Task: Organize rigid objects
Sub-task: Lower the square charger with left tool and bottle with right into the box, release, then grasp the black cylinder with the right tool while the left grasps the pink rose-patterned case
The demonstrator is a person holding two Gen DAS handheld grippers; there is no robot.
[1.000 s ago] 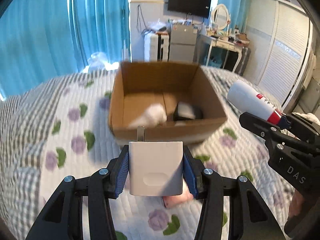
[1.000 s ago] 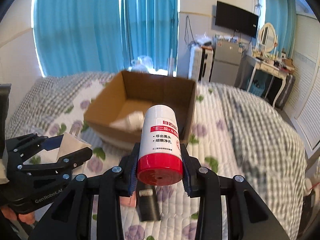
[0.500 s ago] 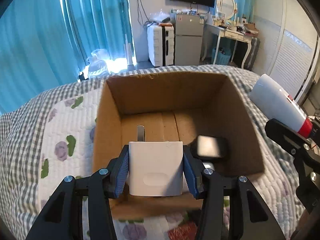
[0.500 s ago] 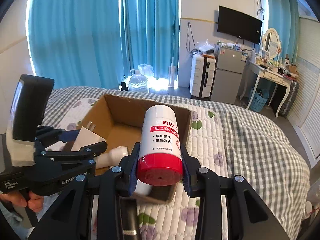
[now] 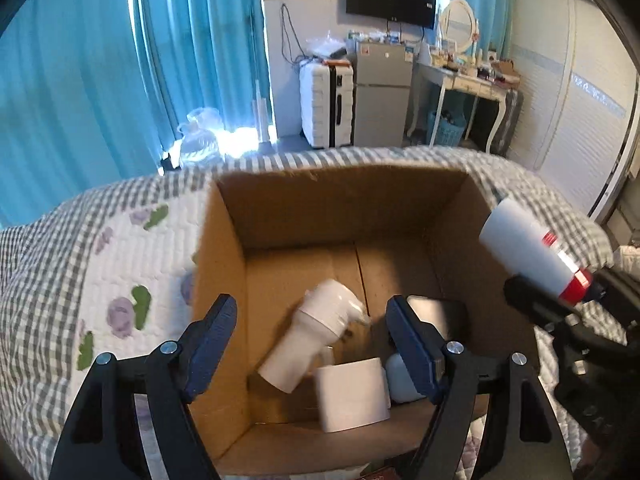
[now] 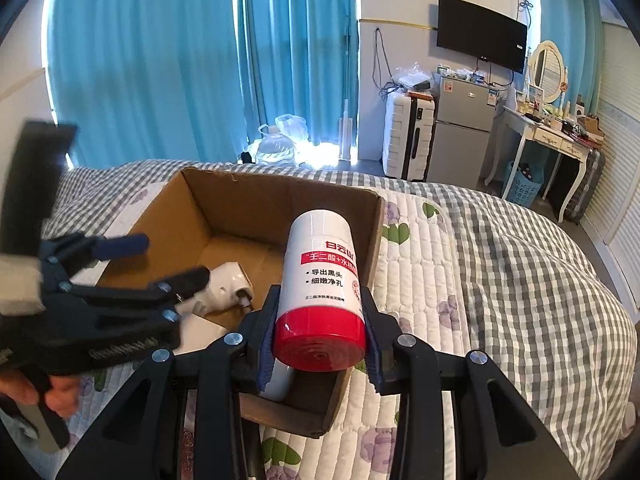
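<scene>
Left wrist view: your left hand-held gripper (image 5: 310,338) hangs over the open cardboard box (image 5: 224,276) with its jaws spread wide and nothing between them. Below it, inside the box, the white charger block (image 5: 352,394) lies near the front wall, just beside a white hair-dryer-shaped item (image 5: 316,336) that lies tilted across the floor of the box. A pale blue rounded case (image 5: 398,376) sits right of the charger block, and a dark flat object (image 5: 438,318) lies behind it, partly hidden by your right finger; what it is cannot be told.

In the right wrist view, your right hand-held gripper (image 6: 320,340) is clamped on the white bottle with the red cap (image 6: 322,280), cap toward the camera, body pointing forward and up. The bottle is held in the air above the near right corner of the box (image 6: 264,204). Your left hand-held gripper (image 6: 160,260) shows at the left of this view, reaching in over the box.

The box rests on the bed (image 6: 520,280), on a quilt with purple flowers over a grey checked cover. Blue curtains (image 6: 160,60), a white suitcase (image 6: 408,136) and a small fridge (image 6: 464,128) stand beyond the bed.
</scene>
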